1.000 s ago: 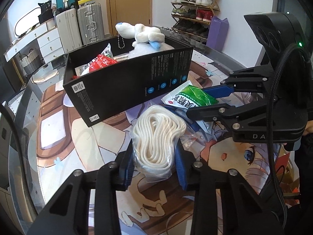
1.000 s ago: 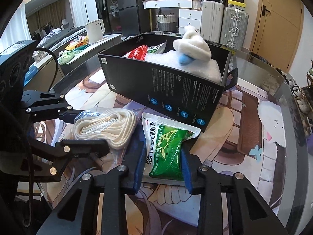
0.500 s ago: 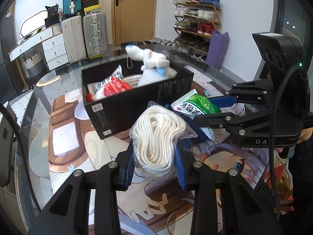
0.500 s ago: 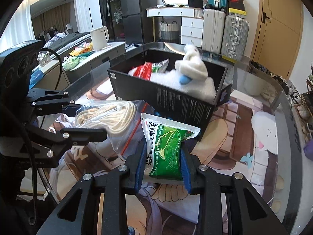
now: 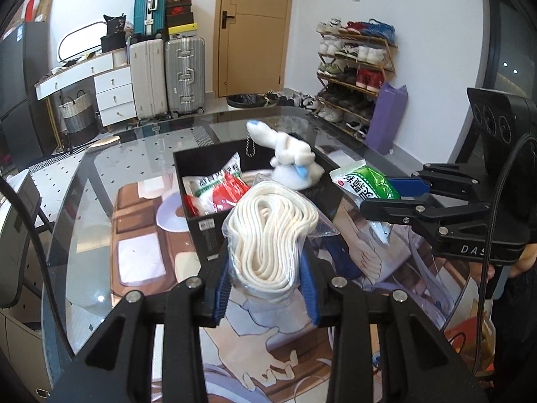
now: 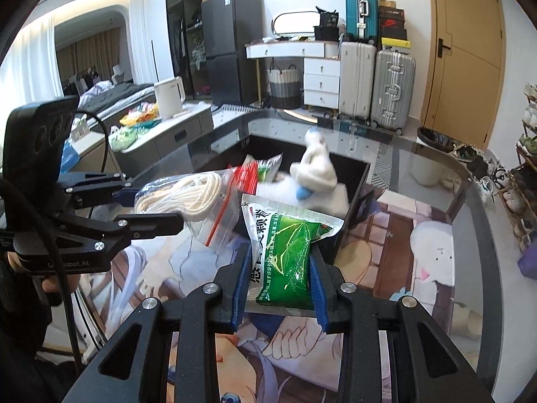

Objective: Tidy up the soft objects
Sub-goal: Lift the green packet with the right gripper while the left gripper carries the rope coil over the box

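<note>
My left gripper is shut on a clear zip bag of coiled white rope, held in the air in front of the black box. The same rope bag appears at the left of the right wrist view. My right gripper is shut on a green and white packet, also lifted off the table; the left wrist view shows this packet on the right. Inside the box lie a red and white packet and a white plush toy on white padding.
The box stands on a glass table with a cartoon mat under the glass. The table's curved edge runs at the right. Suitcases, drawers and a shoe rack stand well beyond the table. A hand grips the left tool.
Both grippers have risen with their bags, lifting them off the table. The box now sits lower in both views and its inside shows from above.
</note>
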Demonstrator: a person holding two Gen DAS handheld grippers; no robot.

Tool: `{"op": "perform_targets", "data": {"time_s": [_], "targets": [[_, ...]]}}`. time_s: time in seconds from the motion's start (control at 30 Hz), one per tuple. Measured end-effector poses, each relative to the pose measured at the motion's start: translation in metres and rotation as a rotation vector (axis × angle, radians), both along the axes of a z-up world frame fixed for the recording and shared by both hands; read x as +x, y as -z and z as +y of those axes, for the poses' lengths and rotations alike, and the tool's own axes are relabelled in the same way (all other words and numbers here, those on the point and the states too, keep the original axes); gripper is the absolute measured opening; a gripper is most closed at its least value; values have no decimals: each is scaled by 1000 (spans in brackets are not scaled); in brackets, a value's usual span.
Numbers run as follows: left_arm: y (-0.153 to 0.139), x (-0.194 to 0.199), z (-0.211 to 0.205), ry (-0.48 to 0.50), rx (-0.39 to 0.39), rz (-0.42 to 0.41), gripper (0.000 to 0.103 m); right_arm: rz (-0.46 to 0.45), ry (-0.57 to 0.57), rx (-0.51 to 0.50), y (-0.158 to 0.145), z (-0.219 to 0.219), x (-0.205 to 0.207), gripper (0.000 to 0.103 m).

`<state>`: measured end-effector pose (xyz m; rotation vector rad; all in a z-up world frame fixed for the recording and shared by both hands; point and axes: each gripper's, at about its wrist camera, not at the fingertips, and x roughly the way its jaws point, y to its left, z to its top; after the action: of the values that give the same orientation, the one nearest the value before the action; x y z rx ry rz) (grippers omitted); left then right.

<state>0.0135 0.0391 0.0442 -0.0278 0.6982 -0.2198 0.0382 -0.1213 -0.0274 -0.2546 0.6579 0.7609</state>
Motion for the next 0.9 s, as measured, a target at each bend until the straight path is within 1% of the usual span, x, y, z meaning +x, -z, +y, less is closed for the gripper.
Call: {"op": "perform_targets", "data": {"time_s": [0.27, 0.43, 0.9], "targets": [[-13, 10, 11, -36, 1, -36, 34, -24, 10, 6, -18, 4, 7, 32], [-18, 19, 16, -65, -4, -49, 34, -30, 14, 20, -23, 5, 17, 33], [-9, 54, 21, -123, -11, -43, 34, -25, 30, 78, -30, 8, 62, 32]]}}
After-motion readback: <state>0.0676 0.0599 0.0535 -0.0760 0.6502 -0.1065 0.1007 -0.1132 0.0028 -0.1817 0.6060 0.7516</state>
